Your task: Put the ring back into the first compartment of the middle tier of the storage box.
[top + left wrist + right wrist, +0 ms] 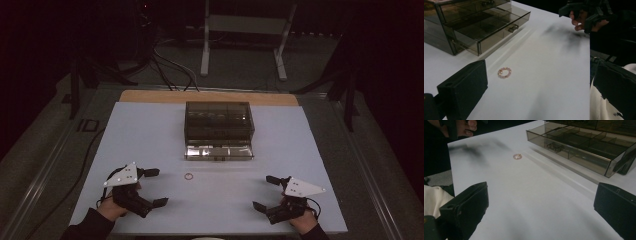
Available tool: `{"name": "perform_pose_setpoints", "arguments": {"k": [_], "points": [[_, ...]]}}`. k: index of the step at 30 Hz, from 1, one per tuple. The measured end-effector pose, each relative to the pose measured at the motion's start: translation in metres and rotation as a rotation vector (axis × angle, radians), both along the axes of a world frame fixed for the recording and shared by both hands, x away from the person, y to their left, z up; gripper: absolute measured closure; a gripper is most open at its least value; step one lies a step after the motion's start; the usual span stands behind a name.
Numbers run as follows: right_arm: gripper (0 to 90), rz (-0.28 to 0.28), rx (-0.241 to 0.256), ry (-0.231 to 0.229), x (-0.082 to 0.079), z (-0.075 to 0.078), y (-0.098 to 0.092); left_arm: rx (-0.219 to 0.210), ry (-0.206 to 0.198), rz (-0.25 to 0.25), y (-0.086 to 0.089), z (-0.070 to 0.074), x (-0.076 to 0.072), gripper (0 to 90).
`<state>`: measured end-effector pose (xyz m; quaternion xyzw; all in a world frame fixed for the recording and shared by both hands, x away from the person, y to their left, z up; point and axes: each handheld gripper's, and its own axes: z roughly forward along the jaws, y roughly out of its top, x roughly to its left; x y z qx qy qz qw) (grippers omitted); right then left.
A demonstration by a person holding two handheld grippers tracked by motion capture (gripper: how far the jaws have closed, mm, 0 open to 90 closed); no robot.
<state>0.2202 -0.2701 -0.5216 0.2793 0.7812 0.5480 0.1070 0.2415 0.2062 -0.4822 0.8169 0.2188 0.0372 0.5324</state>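
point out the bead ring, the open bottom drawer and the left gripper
bead ring [504,72]: left gripper view, on the loop of pink beads.
open bottom drawer [218,151]: high view, on its clear front section.
left gripper [155,187]: high view, midway between its open jaws' tips.

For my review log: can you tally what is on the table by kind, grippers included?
Grippers: 2, the left gripper and the right gripper, both open
Smoky clear drawer box: 1, bottom drawer pulled out
Pink bead ring: 1, lying on the white table in front of the drawer
Total: 4
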Motion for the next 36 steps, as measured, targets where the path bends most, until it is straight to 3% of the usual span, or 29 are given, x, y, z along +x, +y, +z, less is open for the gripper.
{"name": "perform_pose_setpoints", "arguments": {"k": [3,17,36], "points": [[0.0,-0.001,0.001,0.001,0.000,0.000,0.000,0.016,-0.006,-0.005,0.000,0.004,0.002,0.9],[0.0,0.000,0.003,0.002,0.000,0.000,0.000,-0.006,-0.008,-0.016,-0.003,0.021,0.012,0.9],[0.0,-0.002,0.007,-0.008,0.000,0.001,0.000,0.005,-0.024,-0.028,-0.024,0.037,0.030,0.9]]}}
